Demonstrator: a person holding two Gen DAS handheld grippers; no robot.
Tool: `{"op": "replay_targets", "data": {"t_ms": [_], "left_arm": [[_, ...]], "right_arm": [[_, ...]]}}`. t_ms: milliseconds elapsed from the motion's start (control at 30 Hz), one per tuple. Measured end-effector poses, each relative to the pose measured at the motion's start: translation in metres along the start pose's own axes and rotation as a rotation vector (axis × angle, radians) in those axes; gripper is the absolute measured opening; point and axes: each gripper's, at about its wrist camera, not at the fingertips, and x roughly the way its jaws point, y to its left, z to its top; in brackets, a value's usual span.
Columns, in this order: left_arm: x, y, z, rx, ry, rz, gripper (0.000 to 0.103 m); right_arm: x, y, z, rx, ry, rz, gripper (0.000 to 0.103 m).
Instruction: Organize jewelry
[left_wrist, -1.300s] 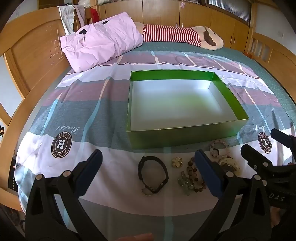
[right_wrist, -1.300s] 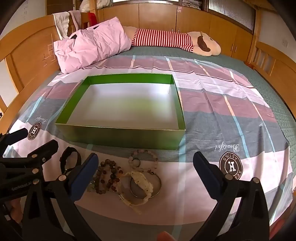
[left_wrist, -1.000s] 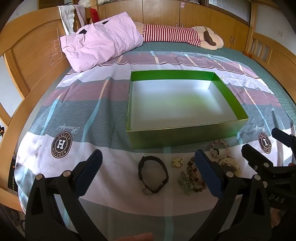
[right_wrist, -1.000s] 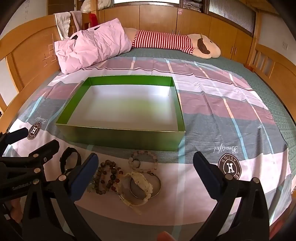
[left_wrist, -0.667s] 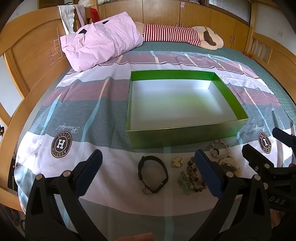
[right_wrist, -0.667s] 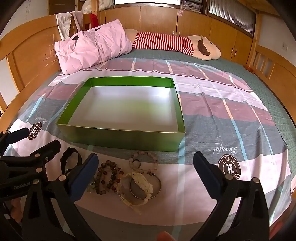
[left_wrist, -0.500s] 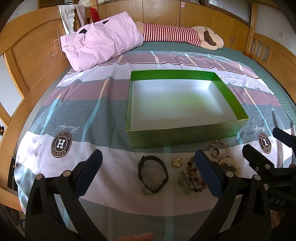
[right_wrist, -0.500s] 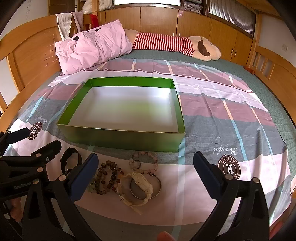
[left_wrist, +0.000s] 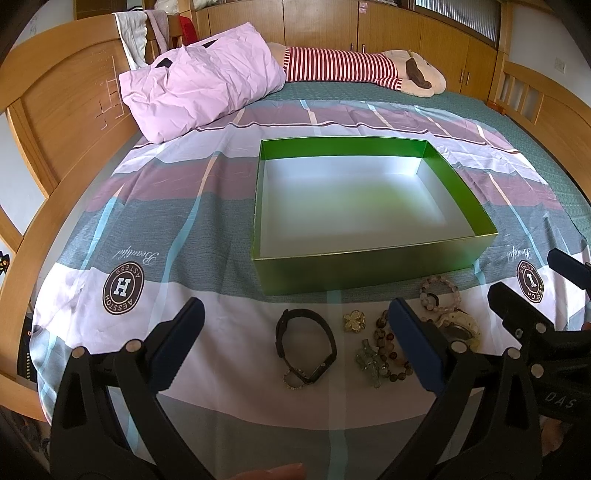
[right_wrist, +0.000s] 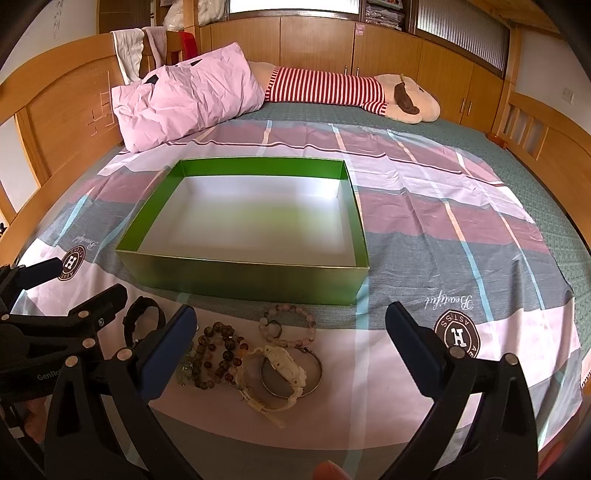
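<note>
An empty green box (left_wrist: 373, 275) (right_wrist: 243, 280) with a white inside sits on the bedspread. In front of it lies jewelry: a black watch (left_wrist: 306, 345) (right_wrist: 144, 321), a gold flower brooch (left_wrist: 354, 320), a brown bead bracelet (left_wrist: 391, 347) (right_wrist: 218, 350), a pale green bead piece (left_wrist: 369, 363), a pink bead bracelet (left_wrist: 439, 291) (right_wrist: 288, 321), a cream watch (right_wrist: 277, 373) and a metal bangle (right_wrist: 295, 376). My left gripper (left_wrist: 295, 343) hangs open above the black watch. My right gripper (right_wrist: 291, 343) hangs open above the cream watch and bangle. Neither holds anything.
A pink pillow (left_wrist: 199, 88) and a striped plush toy (left_wrist: 354, 70) lie at the bed's far end. A wooden headboard (left_wrist: 62, 122) runs along the left and wooden rails (right_wrist: 535, 140) on the right. The plaid bedspread (right_wrist: 443, 221) stretches right of the box.
The right wrist view has drawn back and risen slightly, so the box and jewelry sit a little lower. The left gripper has barely moved. Both stay open.
</note>
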Motion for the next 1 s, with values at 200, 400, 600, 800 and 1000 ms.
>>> {"op": "replay_targets", "data": {"t_ms": [200, 400, 600, 800, 1000], "left_arm": [[0.0009, 0.0007, -0.0025, 0.001, 0.000, 0.000, 0.101], [0.0005, 0.0002, -0.0006, 0.000, 0.001, -0.001, 0.101], [0.0007, 0.0002, -0.0010, 0.001, 0.001, 0.000, 0.101], [0.0005, 0.0002, -0.0006, 0.000, 0.001, 0.000, 0.101], [0.0001, 0.0000, 0.0002, 0.000, 0.002, 0.000, 0.101]], "right_arm": [[-0.0002, 0.0002, -0.0009, 0.002, -0.002, 0.000, 0.102], [-0.0003, 0.0000, -0.0002, 0.001, -0.002, 0.001, 0.102], [-0.0018, 0.0007, 0.0000, -0.003, -0.007, -0.002, 0.102], [-0.0016, 0.0009, 0.0001, -0.006, -0.009, -0.003, 0.102], [-0.0013, 0.0009, 0.0000, -0.007, -0.009, -0.004, 0.102]]}}
